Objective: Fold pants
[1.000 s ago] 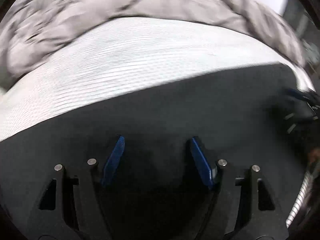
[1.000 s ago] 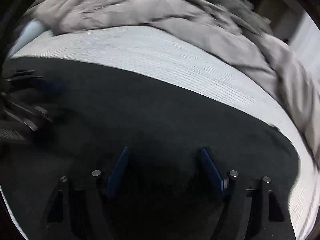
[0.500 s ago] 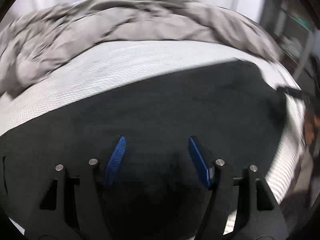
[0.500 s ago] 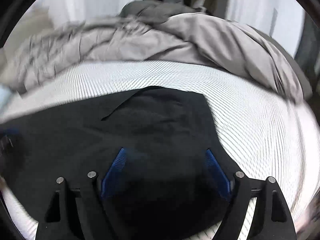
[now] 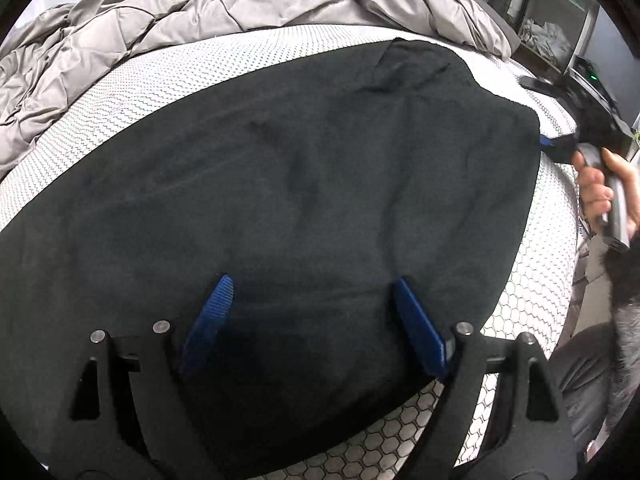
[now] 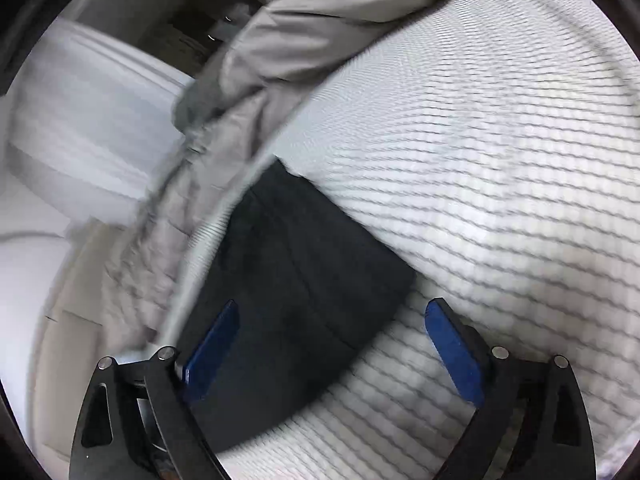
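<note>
1. The pants [image 5: 288, 184] lie flat and dark on the bed [image 5: 132, 80], folded to a broad panel whose near edge reaches the mattress edge.
2. The left gripper [image 5: 312, 320] hovers over the near part of the pants, its fingers [image 5: 212, 312] released and just opened wider, with nothing pinched between them.
3. The right gripper [image 6: 332, 344] sits at the pants' corner, fingers [image 6: 452, 348] spread and just opened wider, holding nothing; the right wrist view is blurred.
4. Risk: a pinch here may catch only the top layer, so the fold would peel apart when lifted.
5. Risk: the corner near the right gripper lies close to the mattress edge, so a tug could drag the cloth off it.
6. The grey duvet [image 5: 168, 12] is bunched along the far side, apart from the pants, but it limits room for a fold away from the person.
</note>
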A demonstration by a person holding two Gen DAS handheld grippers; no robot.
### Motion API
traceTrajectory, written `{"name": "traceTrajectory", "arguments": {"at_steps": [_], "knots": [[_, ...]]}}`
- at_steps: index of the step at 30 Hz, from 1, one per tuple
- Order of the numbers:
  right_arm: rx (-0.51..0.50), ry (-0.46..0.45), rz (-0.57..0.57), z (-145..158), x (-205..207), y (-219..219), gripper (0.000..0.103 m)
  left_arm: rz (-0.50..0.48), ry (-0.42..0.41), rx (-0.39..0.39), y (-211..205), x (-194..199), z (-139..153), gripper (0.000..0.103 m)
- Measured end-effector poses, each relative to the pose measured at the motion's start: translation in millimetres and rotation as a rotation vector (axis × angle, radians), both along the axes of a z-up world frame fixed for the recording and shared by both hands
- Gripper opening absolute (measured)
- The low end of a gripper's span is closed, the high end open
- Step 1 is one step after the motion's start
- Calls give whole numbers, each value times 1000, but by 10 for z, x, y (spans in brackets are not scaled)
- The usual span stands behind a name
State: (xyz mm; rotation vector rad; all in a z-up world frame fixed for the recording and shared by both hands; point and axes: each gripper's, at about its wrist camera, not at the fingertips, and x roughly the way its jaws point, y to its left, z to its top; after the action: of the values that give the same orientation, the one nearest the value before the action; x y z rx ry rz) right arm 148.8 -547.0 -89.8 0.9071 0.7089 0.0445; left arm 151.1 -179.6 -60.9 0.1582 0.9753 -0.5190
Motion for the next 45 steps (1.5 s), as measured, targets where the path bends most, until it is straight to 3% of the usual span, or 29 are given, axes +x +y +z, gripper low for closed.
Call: {"name": "traceTrajectory", "arguments": {"at_steps": [1,3,4,5,7,11,13,16,18,19,20,22,25,27,29,31,33,35,38,42,45], "knots": [[33,-17,13,-21,97,48,93,3,-4,-3,24,-24,11,81],[38,-21,36,-31,244,173,69,9,-5,-11,107,47,28,81],[16,-15,37,-18,307,251,45,14,-7,-15,163,54,48,81],[-26,-6,29,15,366,328,30,21,-9,-24,234,47,73,81],[-160,32,-10,137,434,458,28,43,-16,-37,393,43,124,81],[-358,-64,-6,608,395,871,24,137,-26,-84,841,89,229,81],[-381,-152,111,849,438,1252,24,191,-35,-113,1108,114,272,81],[-405,-287,393,1083,527,2166,27,299,-55,-153,1570,136,332,81],[-412,-287,664,1019,604,2910,43,383,-66,-186,1844,146,352,81],[-435,-273,757,949,604,3155,65,421,-69,-205,1958,144,356,81],[-491,-231,865,848,592,3429,72,465,-69,-242,2112,135,363,81],[-595,-172,970,710,497,3710,71,503,-57,-304,2285,134,369,81],[-554,-221,956,790,378,3505,76,492,-36,-355,2356,160,388,81],[-504,-247,849,817,365,3161,85,432,-17,-348,2187,188,381,81],[-538,-200,684,781,387,2854,86,337,14,-305,1925,205,321,81],[-628,-67,575,589,475,2738,86,243,41,-138,1596,196,203,81],[-680,55,593,280,639,2753,86,221,32,-26,1404,160,124,77],[-703,101,636,118,660,2824,86,222,59,-111,1452,173,132,74],[-715,56,670,152,619,2848,86,219,140,-344,1650,245,110,73],[-682,58,678,128,527,2789,86,227,277,-491,1681,492,-87,66],[-656,64,684,84,595,2813,86,257,327,-566,1710,685,-183,37]]}}
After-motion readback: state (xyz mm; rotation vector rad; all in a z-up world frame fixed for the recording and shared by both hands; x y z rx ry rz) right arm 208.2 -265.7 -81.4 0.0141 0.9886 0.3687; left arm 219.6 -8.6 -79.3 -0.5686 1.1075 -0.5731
